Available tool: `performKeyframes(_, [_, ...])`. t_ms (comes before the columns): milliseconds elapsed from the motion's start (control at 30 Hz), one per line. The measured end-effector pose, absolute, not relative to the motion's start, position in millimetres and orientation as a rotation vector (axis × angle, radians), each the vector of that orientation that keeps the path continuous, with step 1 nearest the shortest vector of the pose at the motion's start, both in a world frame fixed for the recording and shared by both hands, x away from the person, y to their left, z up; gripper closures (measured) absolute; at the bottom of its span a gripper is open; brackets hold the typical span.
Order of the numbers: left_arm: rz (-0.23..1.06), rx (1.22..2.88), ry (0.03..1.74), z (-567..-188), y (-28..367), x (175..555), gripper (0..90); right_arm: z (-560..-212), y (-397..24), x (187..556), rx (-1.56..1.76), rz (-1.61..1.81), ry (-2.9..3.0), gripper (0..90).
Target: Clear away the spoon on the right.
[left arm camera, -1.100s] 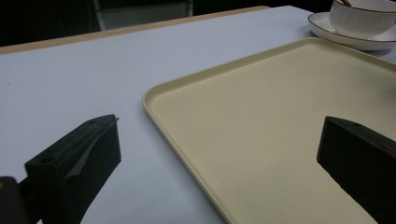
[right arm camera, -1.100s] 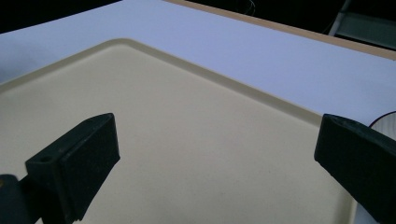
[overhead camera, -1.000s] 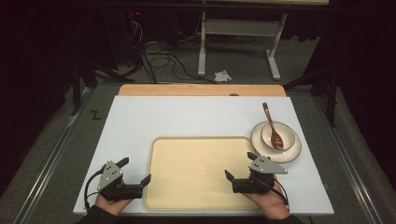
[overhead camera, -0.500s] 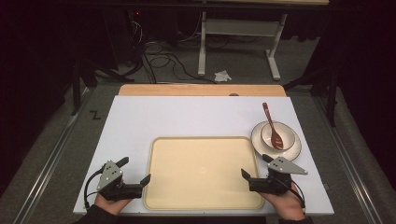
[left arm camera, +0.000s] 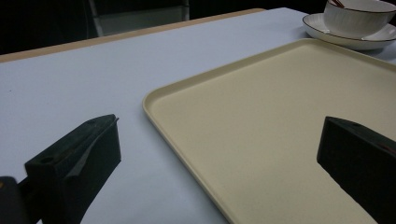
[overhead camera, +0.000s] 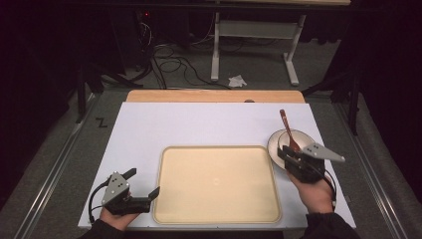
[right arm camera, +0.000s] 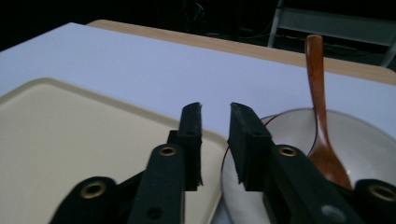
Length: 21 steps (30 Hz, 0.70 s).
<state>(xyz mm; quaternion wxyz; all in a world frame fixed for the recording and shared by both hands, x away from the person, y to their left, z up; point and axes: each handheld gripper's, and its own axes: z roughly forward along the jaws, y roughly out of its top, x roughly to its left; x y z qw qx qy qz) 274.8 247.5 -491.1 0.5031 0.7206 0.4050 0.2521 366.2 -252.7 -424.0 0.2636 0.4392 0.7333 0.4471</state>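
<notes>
Since a second ago, our right gripper (overhead camera: 288, 152) has travelled from the tray's (overhead camera: 217, 185) near right corner to the bowl (right arm camera: 369, 149), its jaws just closing to a narrow gap with nothing between them. We count one brown spoon (right arm camera: 322, 126), lying in the bowl just right of those jaws, handle pointing away from us. Our left gripper (overhead camera: 144, 183) rests wide open, holding nothing, its jaws straddling the one tray's left edge.
</notes>
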Motion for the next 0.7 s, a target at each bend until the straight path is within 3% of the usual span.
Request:
performKeyframes(33, [0.608, 1.739, 0.978, -490.8, 247.6, 274.8, 0.2, -419.4, -248.3, 387.4, 1.21, 1.161, 1.987, 86.0])
performKeyframes(133, [0.611, 1.737, 0.982, -491.1, 247.8, 274.9, 0.1, -418.5, -246.4, 404.6, 1.241, 1.138, 1.99, 90.0])
performKeyframes(200, [0.61, 1.729, 0.985, -490.7, 249.5, 274.8, 0.2, -422.0, -240.0, 435.7, 1.281, 1.056, 2.02, 90.0])
performKeyframes(400, [0.61, 1.714, 0.999, -491.0, 254.0, 275.4, 0.2, -417.7, -231.8, 476.8, 1.313, 0.918, 2.012, 90.0])
performKeyframes(700, [0.608, 1.695, 1.007, -490.6, 259.2, 274.3, 0.4, -426.0, -244.8, 507.7, 1.411, 0.797, 1.996, 90.0])
